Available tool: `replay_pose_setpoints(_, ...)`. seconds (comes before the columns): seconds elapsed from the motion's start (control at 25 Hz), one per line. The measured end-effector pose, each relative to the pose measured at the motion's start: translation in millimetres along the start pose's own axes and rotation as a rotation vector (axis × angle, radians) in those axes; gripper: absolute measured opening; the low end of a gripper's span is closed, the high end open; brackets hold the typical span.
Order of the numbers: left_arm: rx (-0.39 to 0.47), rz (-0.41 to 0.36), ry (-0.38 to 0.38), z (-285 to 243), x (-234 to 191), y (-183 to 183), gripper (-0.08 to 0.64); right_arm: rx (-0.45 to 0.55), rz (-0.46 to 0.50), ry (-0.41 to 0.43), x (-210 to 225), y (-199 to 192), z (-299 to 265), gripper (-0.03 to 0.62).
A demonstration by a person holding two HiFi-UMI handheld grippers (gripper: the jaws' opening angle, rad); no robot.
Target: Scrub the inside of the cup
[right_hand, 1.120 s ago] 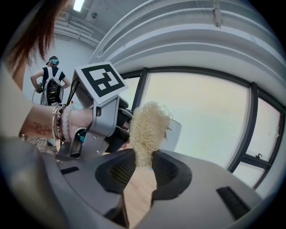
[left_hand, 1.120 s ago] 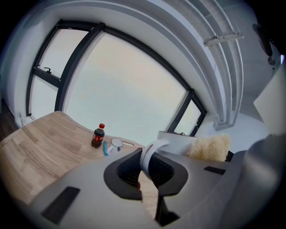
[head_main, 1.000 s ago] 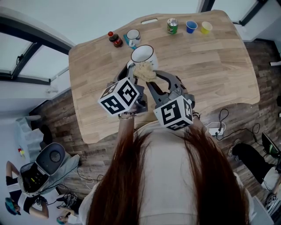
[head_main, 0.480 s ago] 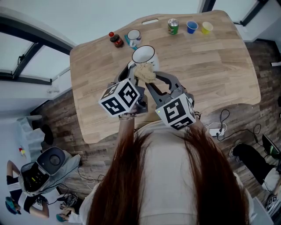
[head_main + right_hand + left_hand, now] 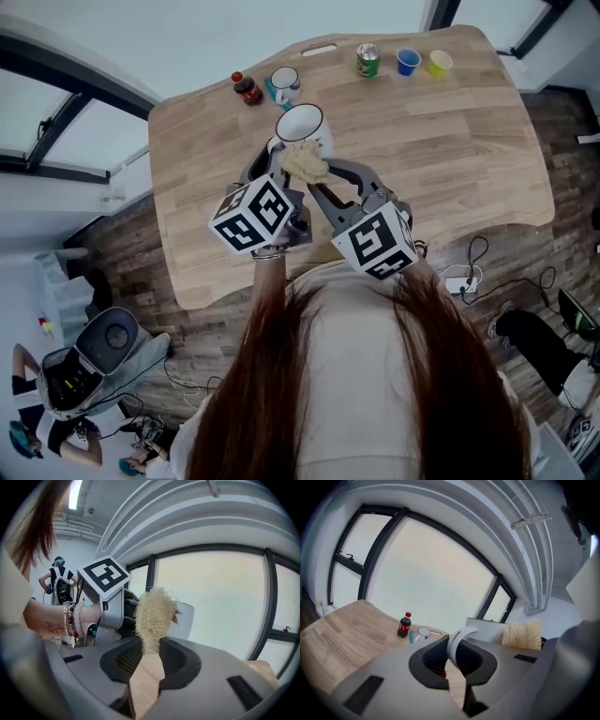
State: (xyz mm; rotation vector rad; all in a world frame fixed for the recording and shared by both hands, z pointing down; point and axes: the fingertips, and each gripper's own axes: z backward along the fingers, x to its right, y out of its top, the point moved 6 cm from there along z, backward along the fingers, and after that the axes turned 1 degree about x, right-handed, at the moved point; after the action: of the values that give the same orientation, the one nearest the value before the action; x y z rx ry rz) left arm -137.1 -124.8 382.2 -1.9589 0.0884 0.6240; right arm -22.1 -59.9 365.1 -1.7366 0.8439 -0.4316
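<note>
Left gripper (image 5: 453, 665): fingers (image 5: 431, 656) pressed in on the white handle of the cup (image 5: 302, 125), which stands between them in the left gripper view. The cup body sits just past the fingertips. From the head view its mouth faces up and its inside is white.

Right gripper (image 5: 147, 660): fingers (image 5: 180, 660) pinching the lower end of a pale, fibrous loofah scrubber (image 5: 153, 613). Its bushy end sticks up past the fingertips, in front of the cup wall. From the head view the scrubber lies at the near edge of the cup's rim, outside the mouth. I cannot tell whether it touches the rim.

The two grippers are close together over the near middle of the wooden worktop (image 5: 450, 150), marker cubes side by side.

Along the far edge of the worktop, well apart from the cup:
- cola bottle (image 5: 247, 85)
- small mug (image 5: 284, 81), just beside the bottle
- green can (image 5: 367, 57)
- blue cup (image 5: 408, 59)
- yellow cup (image 5: 439, 62)
</note>
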Motion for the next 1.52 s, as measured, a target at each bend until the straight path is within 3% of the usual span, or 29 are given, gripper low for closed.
replay_pose_setpoints(0.36,0.040,-0.069,0.076,12.5,-14.7,5.6,0.025,-0.001,0.025,-0.004,-4.3,0.5,3.6,0.112)
replay_pose_setpoints(0.84,0.105,-0.130,0.143,47.0,-25.1,5.3,0.024,0.002,-0.057,-0.125,15.5,-7.7,27.6,0.112)
replay_pose_setpoints(1.52,0.150,-0.155,0.151,98.5,-17.7,6.6,0.024,-0.029,-0.117,-0.162,12.8,-18.1,48.9,0.112)
